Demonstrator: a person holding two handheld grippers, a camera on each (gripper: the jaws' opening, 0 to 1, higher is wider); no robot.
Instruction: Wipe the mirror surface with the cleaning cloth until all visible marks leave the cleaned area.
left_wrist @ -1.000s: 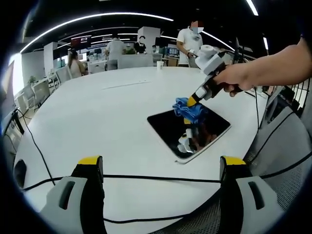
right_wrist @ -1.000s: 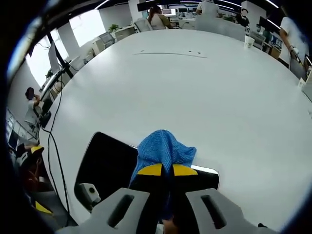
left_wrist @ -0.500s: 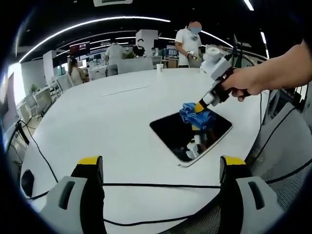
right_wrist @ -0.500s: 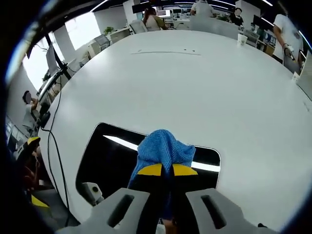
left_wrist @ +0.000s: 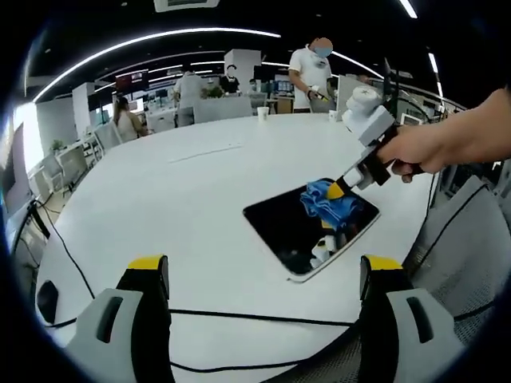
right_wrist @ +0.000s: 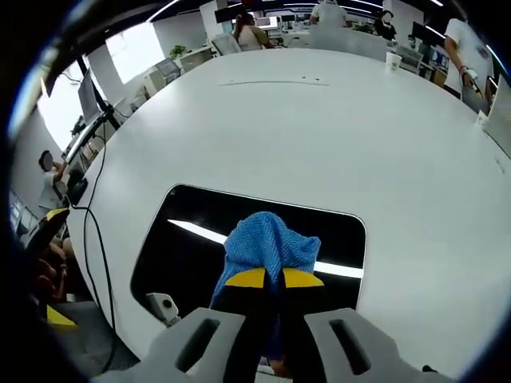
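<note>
My right gripper [right_wrist: 274,279] has its yellow-tipped jaws pressed together on the blue cloth [right_wrist: 270,243], which bunches up just past the tips, low centre of the right gripper view. The cloth sits on the mirror [right_wrist: 200,235], a dark rounded rectangle lying flat on the white table [right_wrist: 319,136]; it covers the mirror's near middle, with a bright light streak reflected on either side of it. A small white part of the gripper is reflected at the mirror's lower left corner.

In the left gripper view the mirror [left_wrist: 279,227] lies right of centre near the table [left_wrist: 160,207] edge. The cloth [left_wrist: 326,203] rests on its far right part, pinched by the right gripper [left_wrist: 337,190], which comes in from the upper right, held by a hand [left_wrist: 415,152].

My left gripper [left_wrist: 267,275] is spread wide, jaws at the bottom left and bottom right of that view, nothing between them, well apart from the mirror. A black cable [left_wrist: 239,294] runs across the near table edge. A paper cup [left_wrist: 262,112] stands at the far side of the table. People stand and sit in the office background.
</note>
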